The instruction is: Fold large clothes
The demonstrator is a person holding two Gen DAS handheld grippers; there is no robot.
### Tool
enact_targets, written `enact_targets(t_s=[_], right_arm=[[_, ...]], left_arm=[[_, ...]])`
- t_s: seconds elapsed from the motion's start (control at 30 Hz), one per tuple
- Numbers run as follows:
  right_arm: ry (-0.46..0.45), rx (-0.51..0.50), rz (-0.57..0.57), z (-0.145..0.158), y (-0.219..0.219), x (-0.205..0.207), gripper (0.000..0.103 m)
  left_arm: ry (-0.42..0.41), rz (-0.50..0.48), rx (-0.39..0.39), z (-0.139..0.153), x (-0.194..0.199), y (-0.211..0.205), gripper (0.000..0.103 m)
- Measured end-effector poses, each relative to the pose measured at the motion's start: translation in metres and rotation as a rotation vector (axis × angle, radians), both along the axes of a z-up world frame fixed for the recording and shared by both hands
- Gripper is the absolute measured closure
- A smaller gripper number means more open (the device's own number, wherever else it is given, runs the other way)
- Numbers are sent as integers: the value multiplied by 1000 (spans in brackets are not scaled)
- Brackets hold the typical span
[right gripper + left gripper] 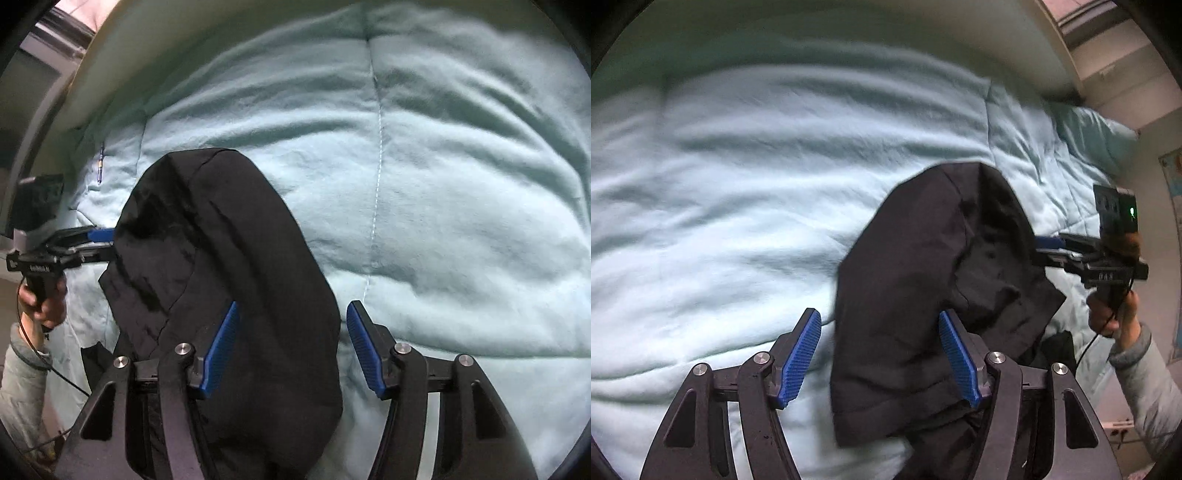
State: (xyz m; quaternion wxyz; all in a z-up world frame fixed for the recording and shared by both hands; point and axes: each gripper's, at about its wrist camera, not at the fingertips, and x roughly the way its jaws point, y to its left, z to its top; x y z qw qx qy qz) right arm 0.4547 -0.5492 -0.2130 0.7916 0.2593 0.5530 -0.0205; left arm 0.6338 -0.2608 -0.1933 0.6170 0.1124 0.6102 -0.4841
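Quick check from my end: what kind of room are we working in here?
Most likely a bedroom. A quilted light-blue comforter covers a bed, a matching pillow lies at its head, and the black garment is spread on top.

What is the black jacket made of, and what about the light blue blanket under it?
The black jacket looks like smooth woven synthetic, maybe nylon or polyester: matte with faint sheen, sharp creases, stitched seams. The light blue blanket looks like soft quilted fleece or brushed cotton: fuzzy surface, puffy folds, a stitched line down it. Exact fibres can't be told from the pictures.
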Motion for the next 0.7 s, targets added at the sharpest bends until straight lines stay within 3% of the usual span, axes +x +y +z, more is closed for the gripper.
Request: enact_targets(t_s=[0.2,0.23,0.27,0.33,0.4,0.53,0.7], right_arm=[[3,32,62,-16,4,24,41],[5,24,67,-18,7,28,49],[11,15,75,-18,10,32,56],[14,-39,99,-13,24,36,73],[1,-92,141,2,40,29,86],[-44,-224,186,41,75,-4,87],[-130,-357,150,99,120,-69,87]], left_arm=[[25,-3,-25,-15,0,-25,35],[16,-1,-34,-14,-1,-26,41],[-13,1,-40,-13,-5,-26,59],[-90,-41,-37,-6,-18,-26,79],[-175,-90,-52,11,-37,-20,85],[-243,-108,-105,54,-71,6,89],[-357,-123,-163,117,-141,50,89]])
